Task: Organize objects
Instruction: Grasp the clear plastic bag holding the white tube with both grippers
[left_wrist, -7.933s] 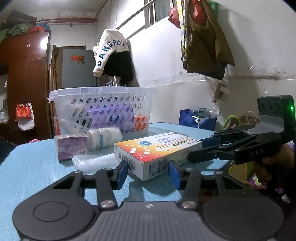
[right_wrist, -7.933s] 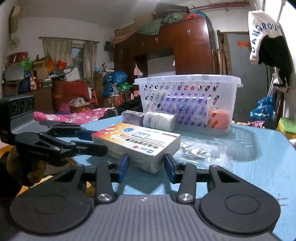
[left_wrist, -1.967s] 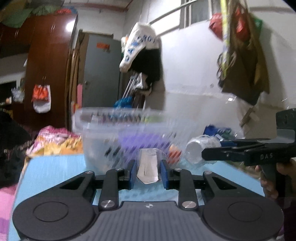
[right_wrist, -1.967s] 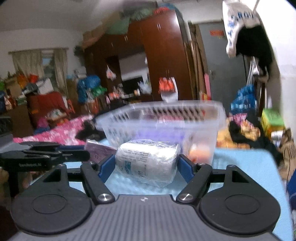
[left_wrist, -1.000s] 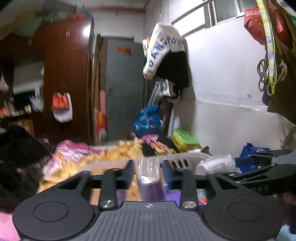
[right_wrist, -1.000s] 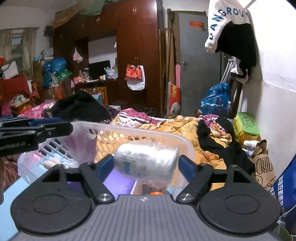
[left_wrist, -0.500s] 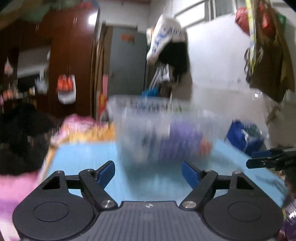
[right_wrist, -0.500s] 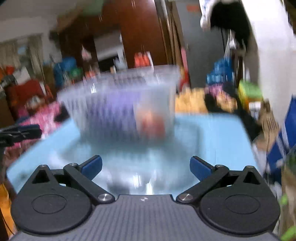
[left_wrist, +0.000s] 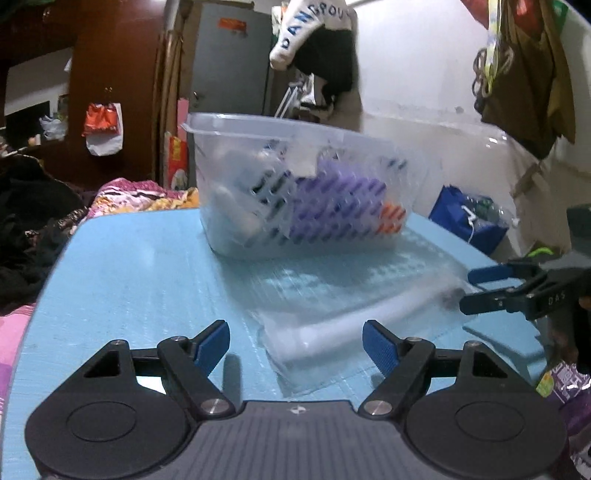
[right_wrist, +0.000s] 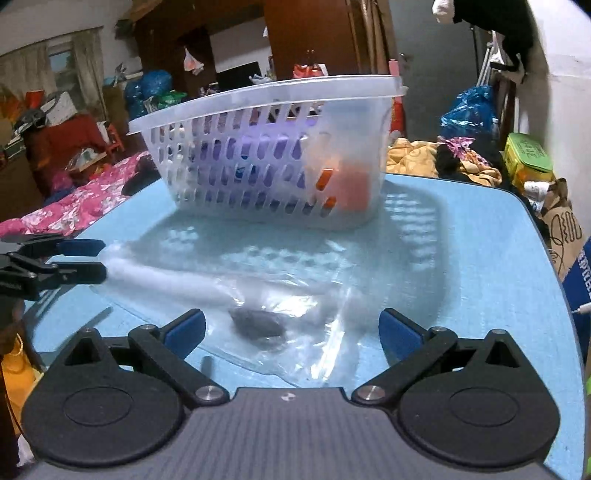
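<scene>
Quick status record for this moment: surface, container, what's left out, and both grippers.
surface: blue table
container: perforated white basket at the far side, holding purple and orange items
left out: clear plastic bag lying flat on the table, dark lump inside
left gripper: open, empty, low over the bag's near edge
right gripper: open, empty, low over the bag
bag contents: too blurred to identify

Brown wardrobe, grey door, hanging white-and-black garment, green tin beside blue bag
</scene>
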